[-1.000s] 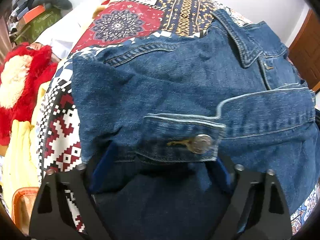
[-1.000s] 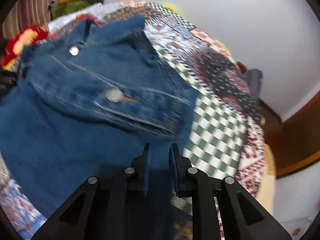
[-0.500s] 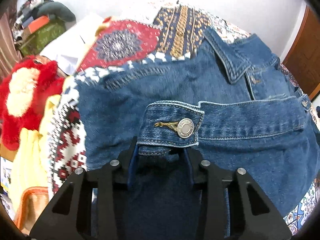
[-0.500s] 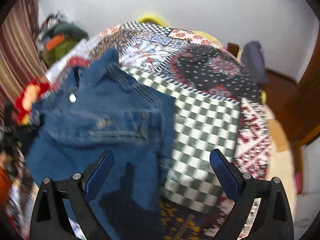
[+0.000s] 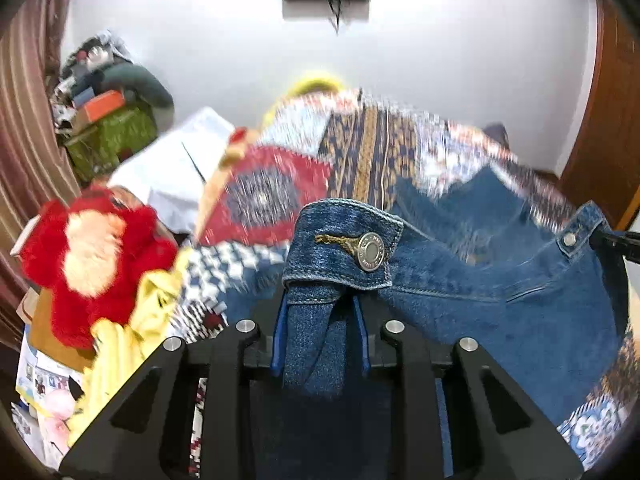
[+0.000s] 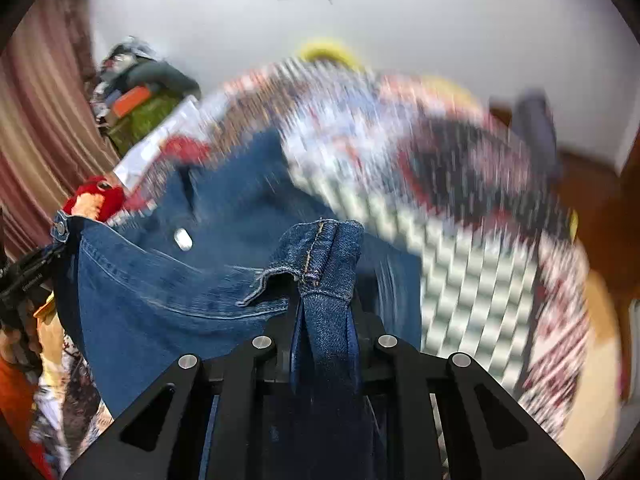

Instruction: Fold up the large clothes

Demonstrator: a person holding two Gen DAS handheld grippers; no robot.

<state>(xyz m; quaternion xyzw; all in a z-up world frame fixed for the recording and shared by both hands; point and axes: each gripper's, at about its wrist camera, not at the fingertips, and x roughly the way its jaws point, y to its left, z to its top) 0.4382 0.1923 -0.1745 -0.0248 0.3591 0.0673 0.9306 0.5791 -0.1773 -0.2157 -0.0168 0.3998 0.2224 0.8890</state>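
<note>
surface: patchwork bedspread (image 5: 372, 160) on bed, white wall (image 5: 440, 60) far | items: one denim jacket (image 5: 500, 300) lying across it, one red plush toy (image 5: 88, 256) left (blurred) | left gripper (image 5: 320, 332) clamped on buttoned cuff (image 5: 344, 246) | right gripper (image 6: 324, 340) clamped on jacket's hem corner (image 6: 320, 252)

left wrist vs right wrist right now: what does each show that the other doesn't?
Left wrist only: the left gripper shut on the jacket's buttoned cuff, and a yellow cloth.
Right wrist only: the right gripper shut on a seamed jacket edge, and the checkered quilt patch.
Both: the denim jacket held off the quilt, the red plush toy, the white wall.
</note>
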